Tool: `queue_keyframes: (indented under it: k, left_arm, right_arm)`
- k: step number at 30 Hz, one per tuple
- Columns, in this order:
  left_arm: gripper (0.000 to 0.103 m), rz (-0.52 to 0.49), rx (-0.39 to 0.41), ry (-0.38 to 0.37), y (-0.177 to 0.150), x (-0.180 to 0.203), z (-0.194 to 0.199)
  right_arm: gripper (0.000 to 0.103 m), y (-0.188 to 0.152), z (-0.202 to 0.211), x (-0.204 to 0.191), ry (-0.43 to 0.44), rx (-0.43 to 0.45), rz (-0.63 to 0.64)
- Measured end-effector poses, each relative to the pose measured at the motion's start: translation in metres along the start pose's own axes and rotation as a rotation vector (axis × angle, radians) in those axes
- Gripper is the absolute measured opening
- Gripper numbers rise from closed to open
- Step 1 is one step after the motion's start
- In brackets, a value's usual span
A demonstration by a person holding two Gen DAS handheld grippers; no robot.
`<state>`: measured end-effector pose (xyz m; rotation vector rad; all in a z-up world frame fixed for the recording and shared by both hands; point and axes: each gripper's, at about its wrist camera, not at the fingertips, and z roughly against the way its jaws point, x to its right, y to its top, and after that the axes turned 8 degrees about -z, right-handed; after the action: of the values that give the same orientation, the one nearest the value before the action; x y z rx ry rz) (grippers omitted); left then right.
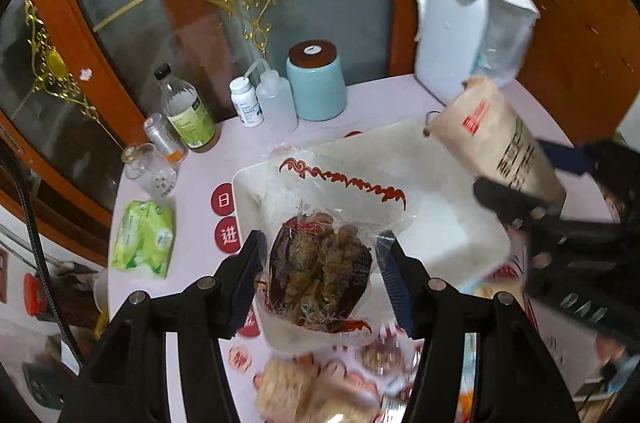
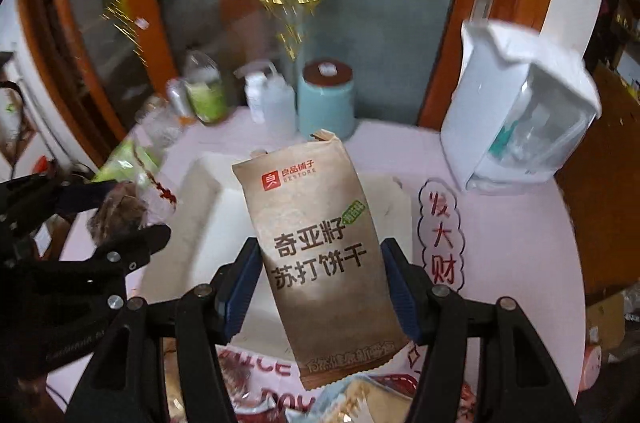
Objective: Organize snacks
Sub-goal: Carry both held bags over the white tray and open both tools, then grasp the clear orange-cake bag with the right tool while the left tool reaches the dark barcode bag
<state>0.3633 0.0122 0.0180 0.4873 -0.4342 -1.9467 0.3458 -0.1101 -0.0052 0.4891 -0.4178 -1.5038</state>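
At six o'clock in the left wrist view, loose snacks (image 1: 320, 391) lie blurred and cut off by the frame edge. Above them the left gripper (image 1: 320, 277) has its jaws pinching a clear packet of dark dried food (image 1: 322, 275), held over the near rim of the white tray (image 1: 440, 235). At three o'clock the right gripper (image 2: 320, 285) grips a brown cracker pack (image 2: 316, 255) by its sides above the same tray; its lower print is smeared. Farther, at twelve o'clock, a blue canister (image 1: 316, 83) stands on the table (image 1: 192, 303), bottles beside it blurred.
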Motion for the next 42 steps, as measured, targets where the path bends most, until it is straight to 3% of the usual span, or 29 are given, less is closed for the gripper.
queue_keyframes:
  k: [6,10,12,14,16,17,21,31,42]
  left_arm:
    - [0.056,0.068,-0.087,-0.011,-0.012,-0.007,-0.082]
    - [0.058,0.110,-0.150,-0.016,-0.028,-0.012,-0.129]
    - [0.061,0.124,-0.179,-0.021,-0.035,-0.013,-0.146]
    - [0.072,0.152,-0.209,-0.042,-0.042,-0.014,-0.158]
    - [0.079,0.186,-0.216,-0.075,-0.046,-0.018,-0.162]
    - [0.082,0.205,-0.213,-0.090,-0.047,-0.020,-0.162]
    - [0.101,0.218,-0.173,-0.090,-0.045,-0.023,-0.146]
    - [0.102,0.194,-0.101,-0.066,-0.046,-0.015,-0.083]
    - [0.102,0.163,-0.053,-0.046,-0.075,0.003,0.005]
  right_arm:
    - [0.061,-0.014,-0.082,0.004,-0.048,-0.148,-0.032]
    - [0.061,-0.025,-0.112,0.013,-0.030,-0.189,-0.081]
    - [0.061,-0.026,-0.121,0.019,-0.003,-0.232,-0.116]
    - [0.062,-0.029,-0.127,0.023,0.005,-0.260,-0.155]
    - [0.070,-0.031,-0.125,0.024,-0.011,-0.240,-0.158]
    - [0.077,-0.032,-0.121,0.024,-0.026,-0.219,-0.150]
    - [0.079,-0.034,-0.111,0.026,-0.026,-0.189,-0.153]
    - [0.079,-0.043,-0.061,0.024,0.009,-0.139,-0.131]
    - [0.079,-0.078,0.030,0.020,0.007,-0.049,-0.014]
